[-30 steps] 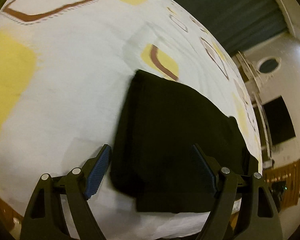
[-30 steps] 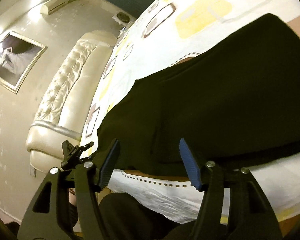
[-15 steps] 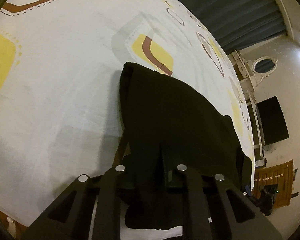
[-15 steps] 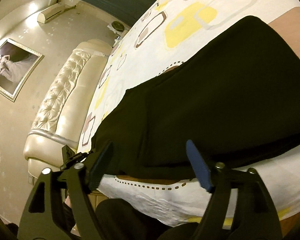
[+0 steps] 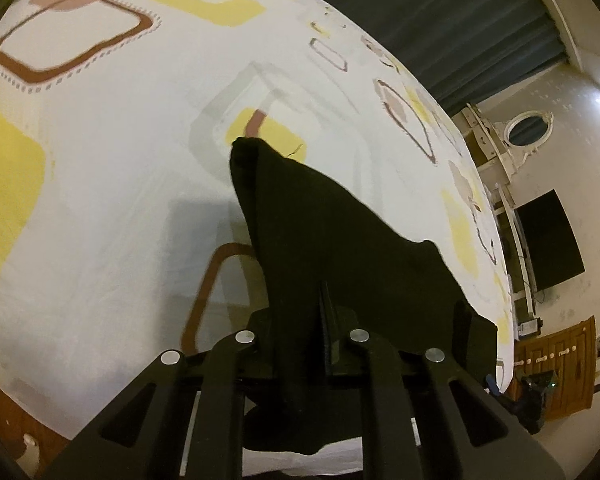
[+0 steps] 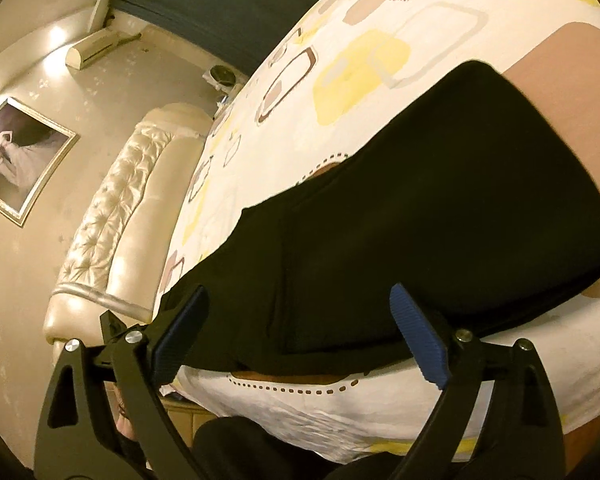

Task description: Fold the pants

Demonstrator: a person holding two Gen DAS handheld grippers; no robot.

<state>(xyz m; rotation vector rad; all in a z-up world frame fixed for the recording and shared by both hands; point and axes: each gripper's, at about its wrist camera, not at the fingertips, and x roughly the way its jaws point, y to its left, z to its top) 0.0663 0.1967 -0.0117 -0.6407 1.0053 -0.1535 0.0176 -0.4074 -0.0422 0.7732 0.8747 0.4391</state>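
Left wrist view: pants (image 5: 332, 240) clamped and raised off the sheet (image 5: 100, 200).

Left gripper (image 5: 326, 332) is closed tight on a fold of the black pants near the bed's edge; the cloth rises from the sheet in a tented ridge toward the jaws. Right gripper (image 6: 300, 344) stands wide, jaws opening, pads clear of the cloth, over the pants' near edge. From the right wrist, the pants lie flat across the patterned sheet. Headboard (image 6: 112, 216) stands at left.
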